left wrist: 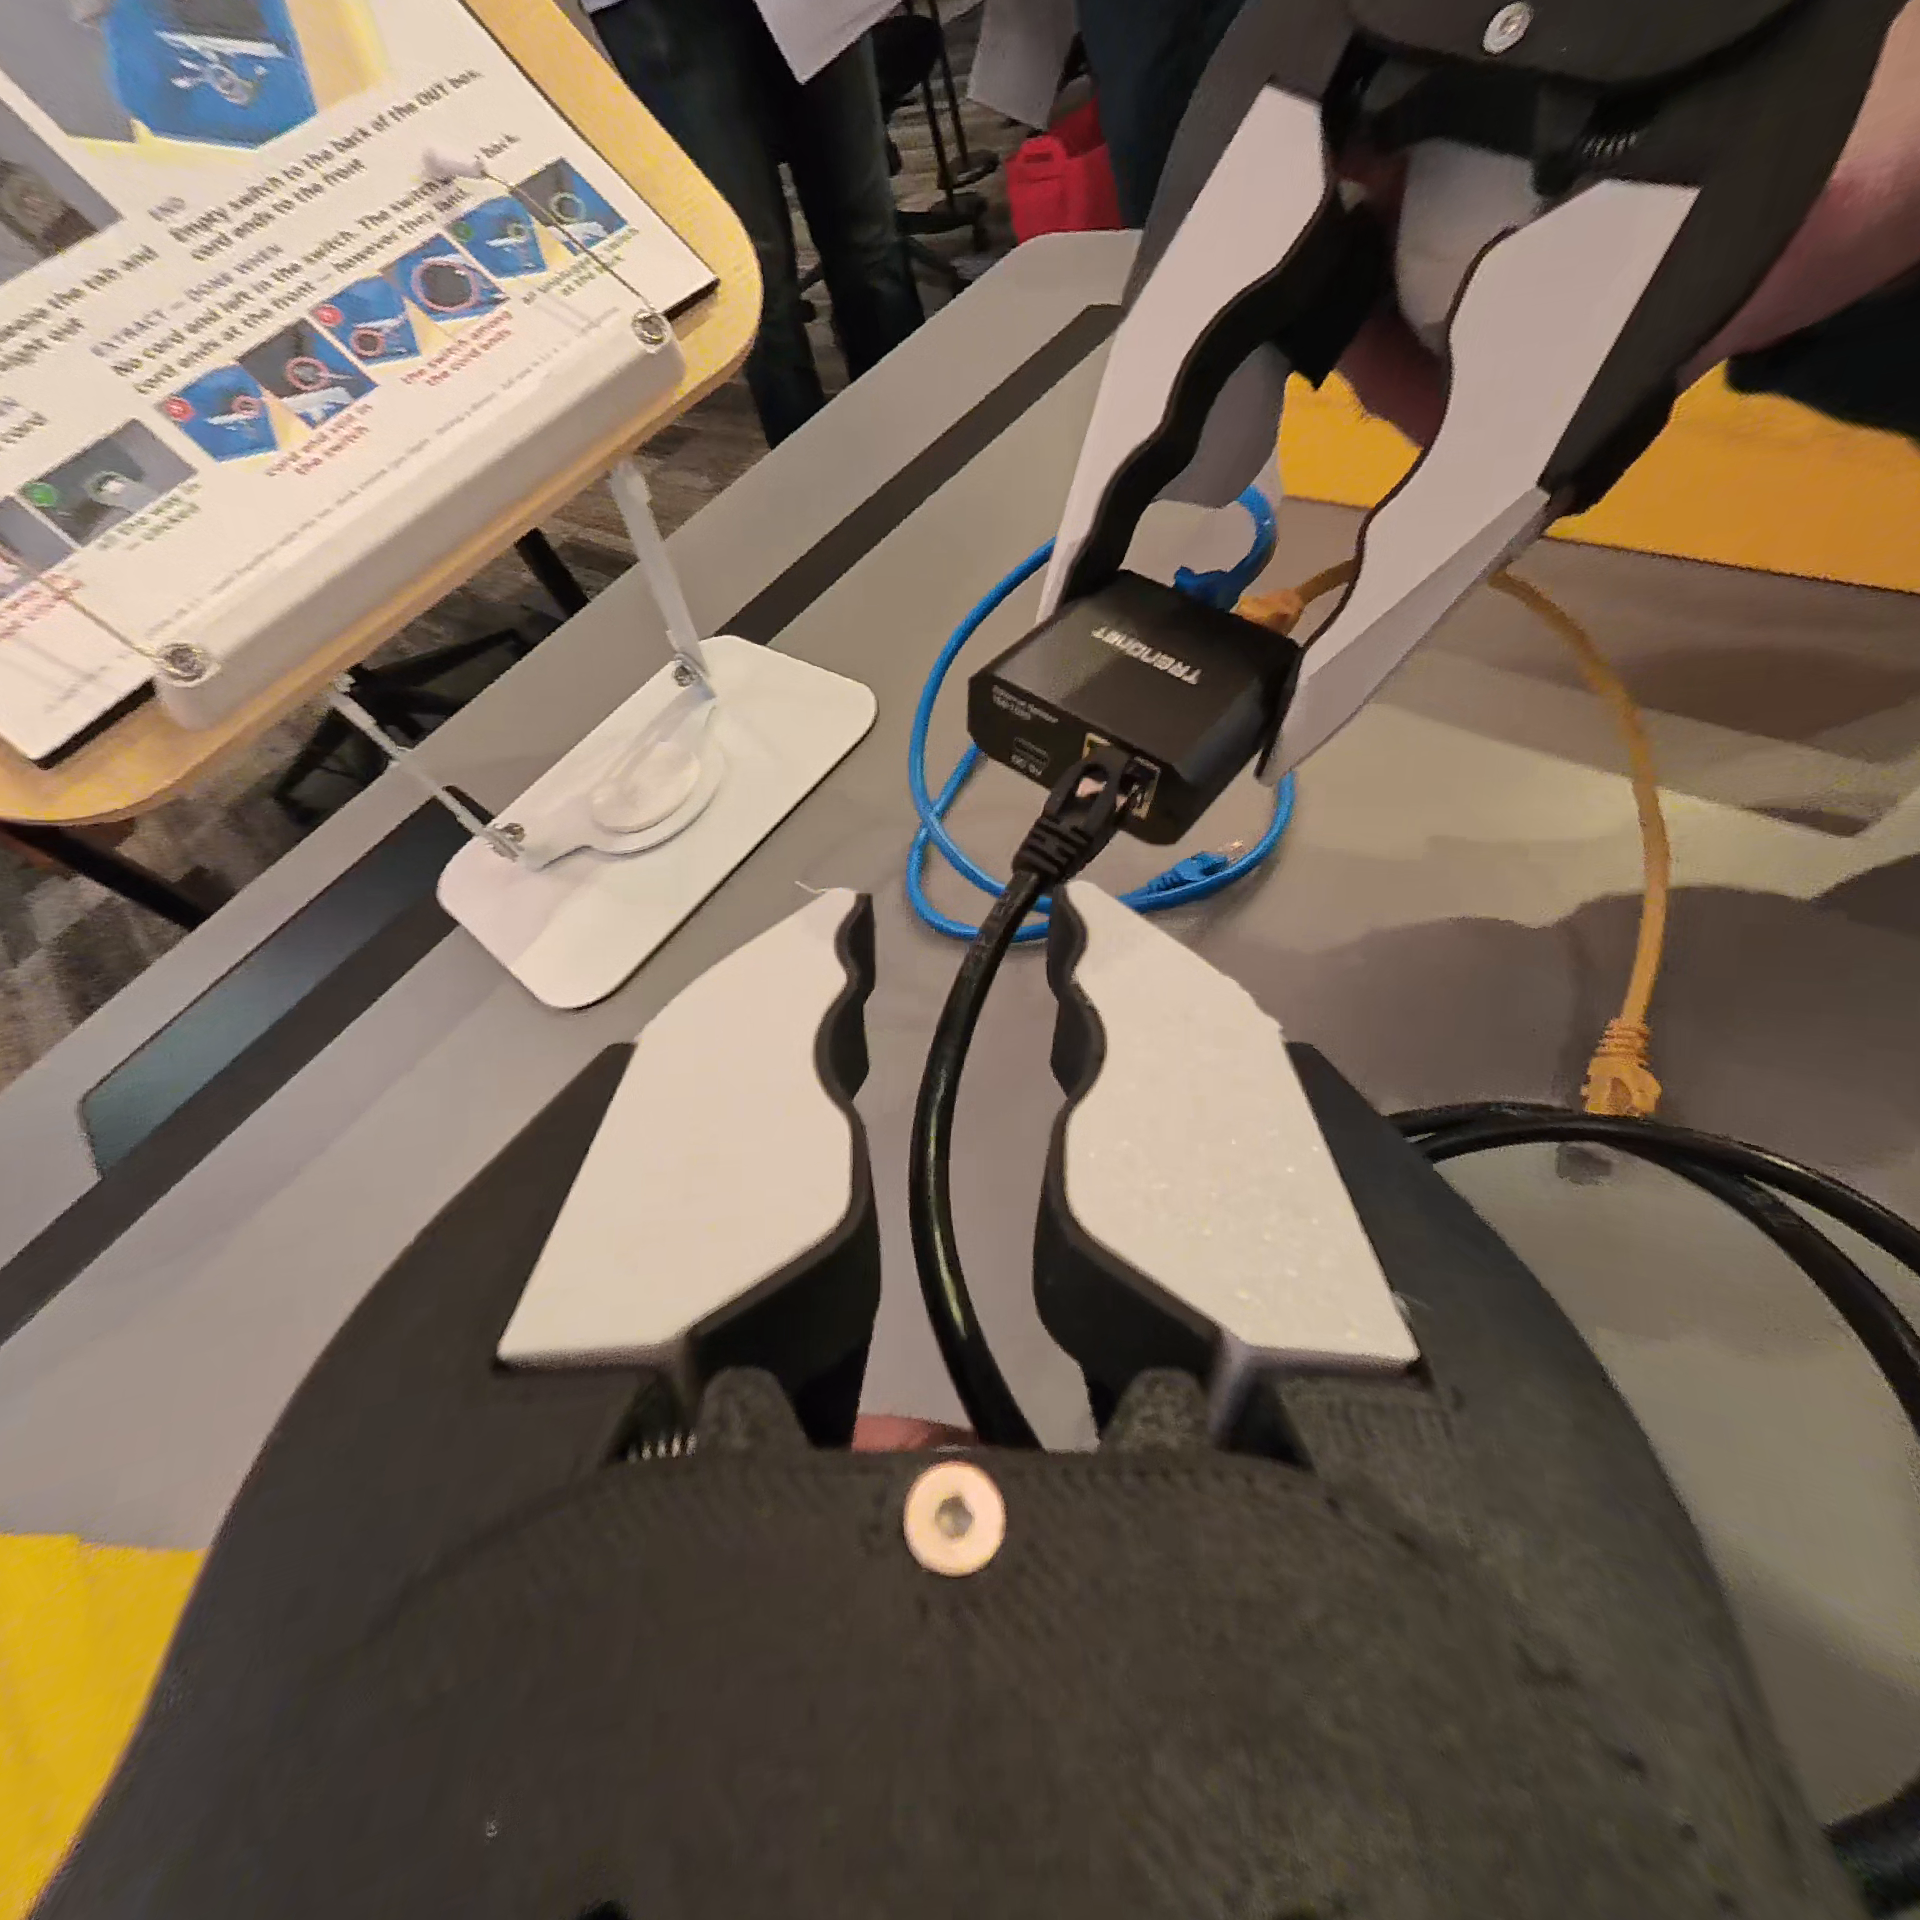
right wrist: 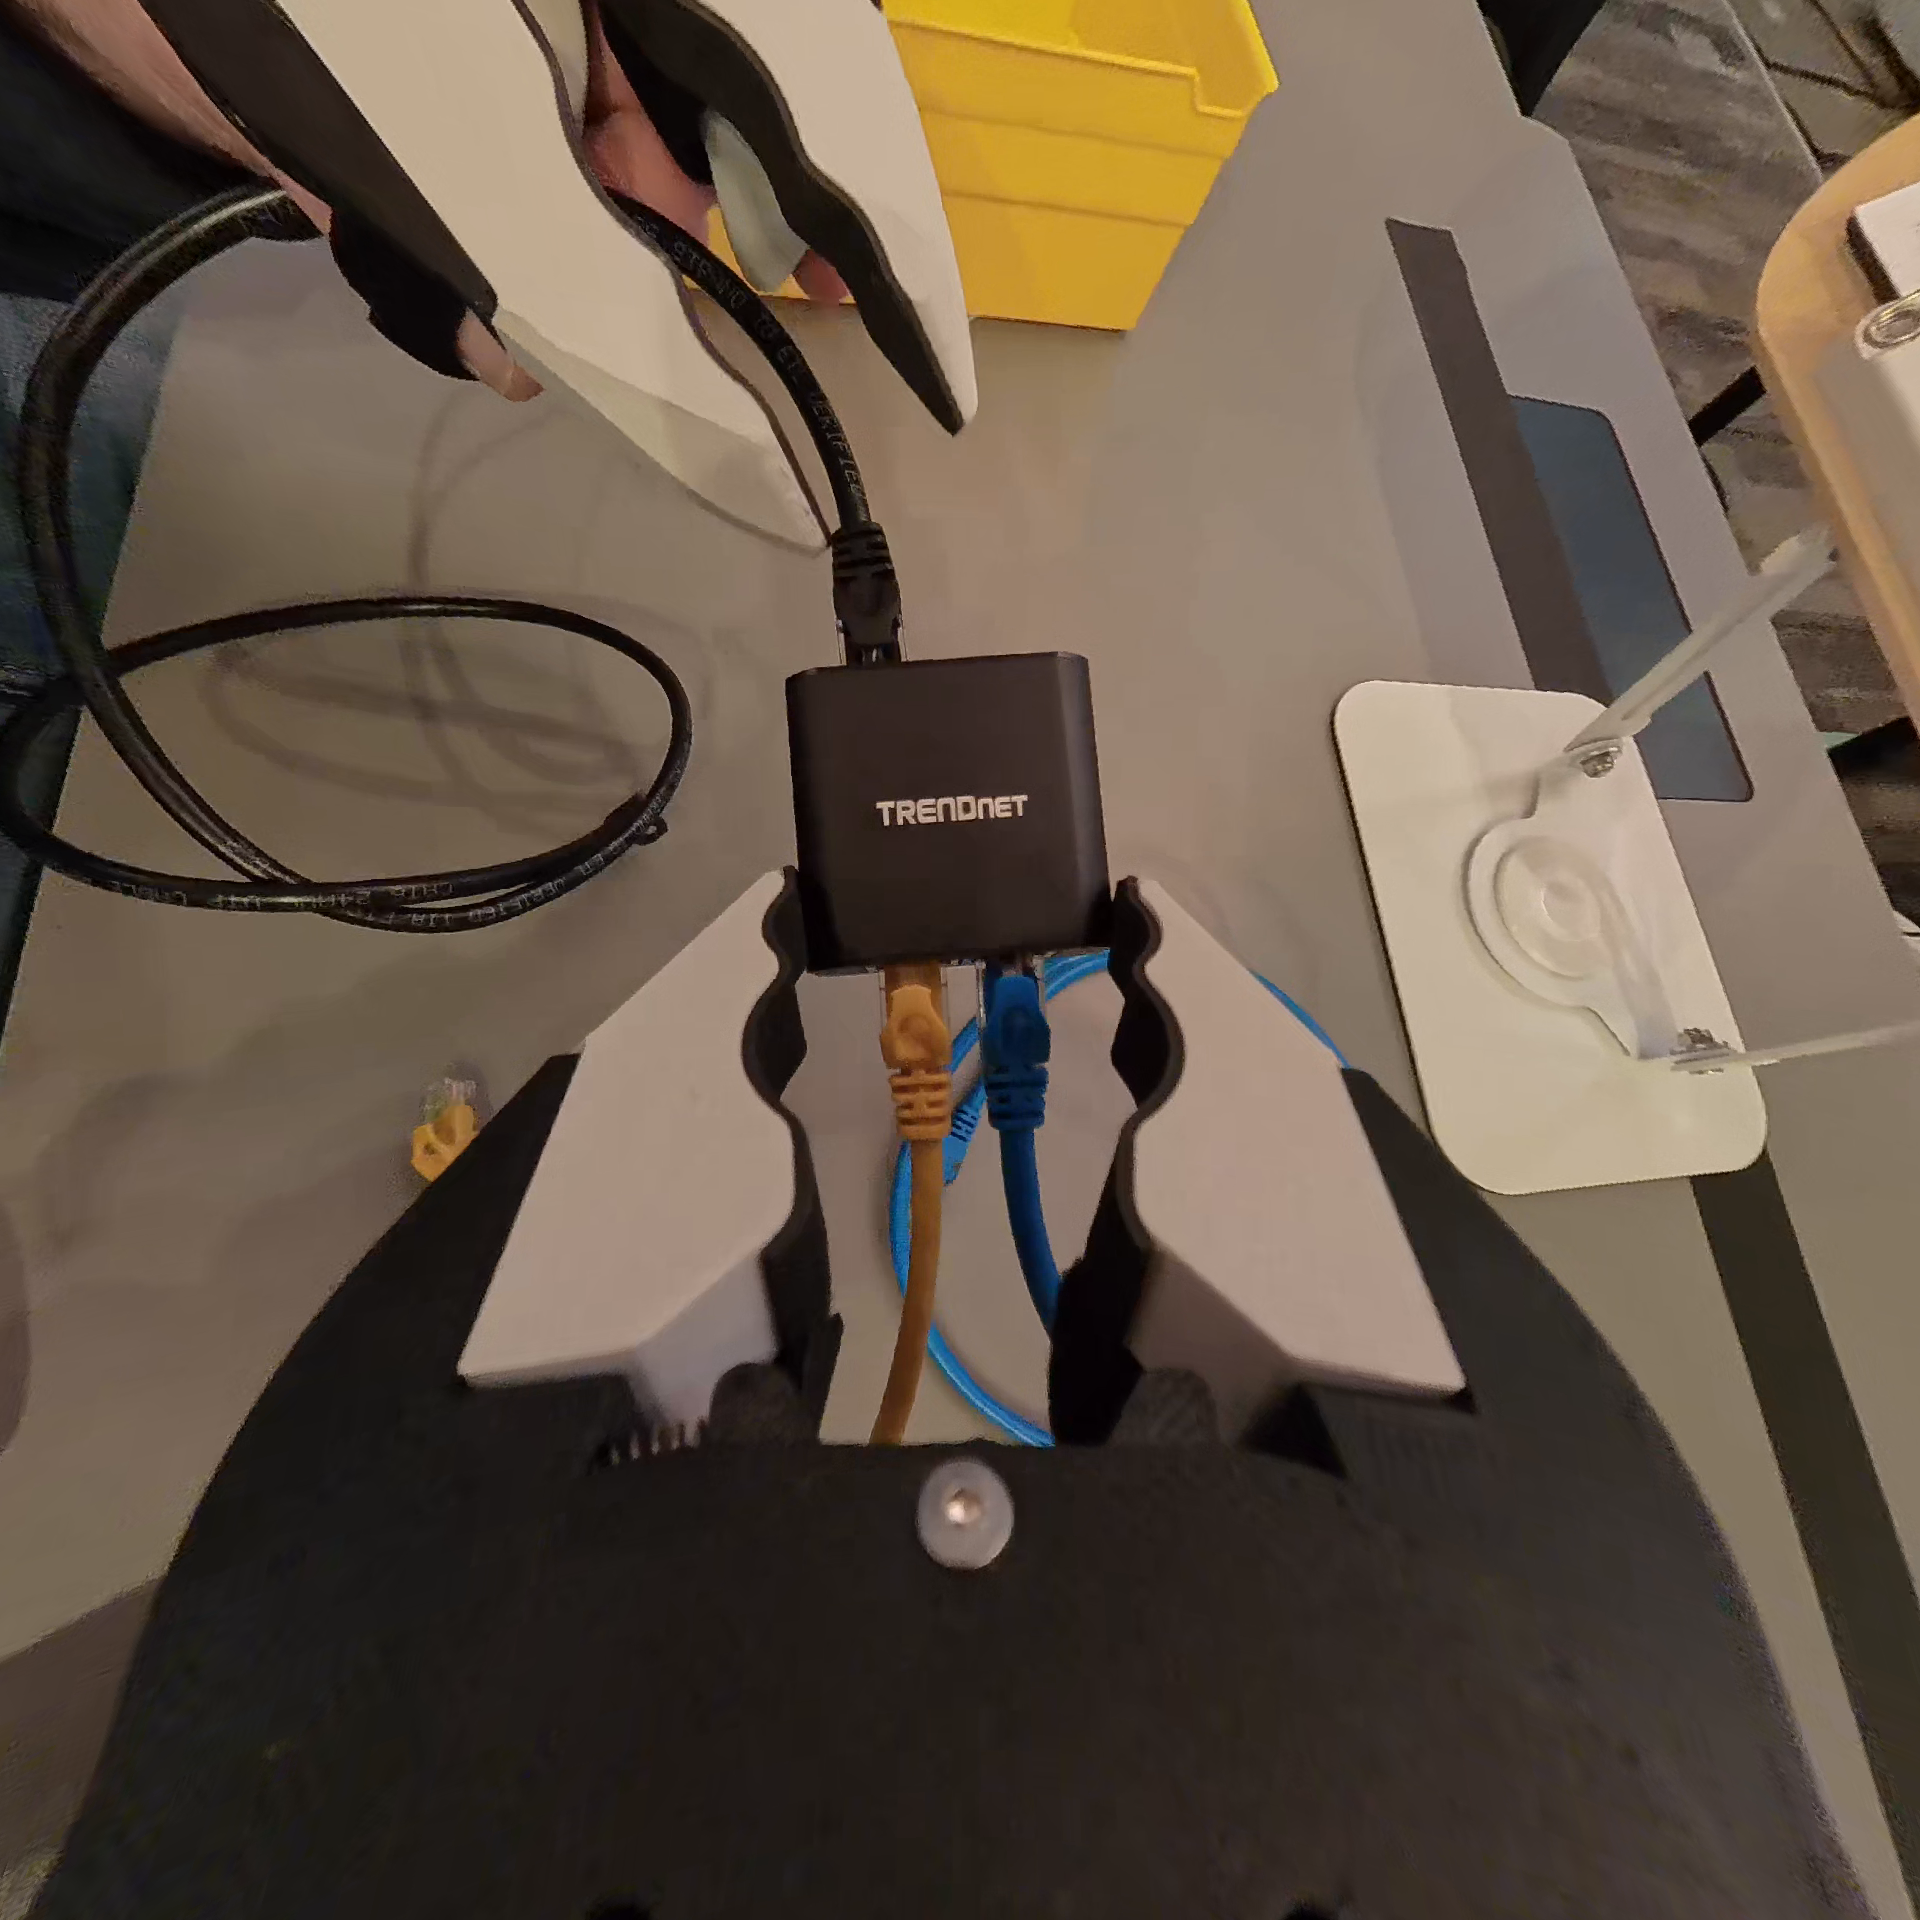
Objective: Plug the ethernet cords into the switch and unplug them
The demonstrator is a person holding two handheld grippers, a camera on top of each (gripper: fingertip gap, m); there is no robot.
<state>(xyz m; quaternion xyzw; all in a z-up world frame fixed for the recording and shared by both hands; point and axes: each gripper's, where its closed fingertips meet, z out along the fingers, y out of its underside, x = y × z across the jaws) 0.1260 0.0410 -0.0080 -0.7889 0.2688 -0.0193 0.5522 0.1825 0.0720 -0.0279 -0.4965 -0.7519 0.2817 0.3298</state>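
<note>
A demo or office space: grey table (left wrist: 1455, 935), carpet (left wrist: 644, 457), instruction sheet on a stand (left wrist: 343, 343), yellow bin (right wrist: 1070, 156).

Each claw has a broad black body with a rough, grainy printed surface and a single silver hex-socket screw set in the middle near the fingers. The left claw (left wrist: 961, 914) and the right claw (right wrist: 961, 904) both carry two tapering fingers: flat pale grey-white plates on top, black beneath, with wavy, scalloped black inner edges. Small coil springs show at the finger roots. Black foam-like pads sit between the finger bases.
</note>
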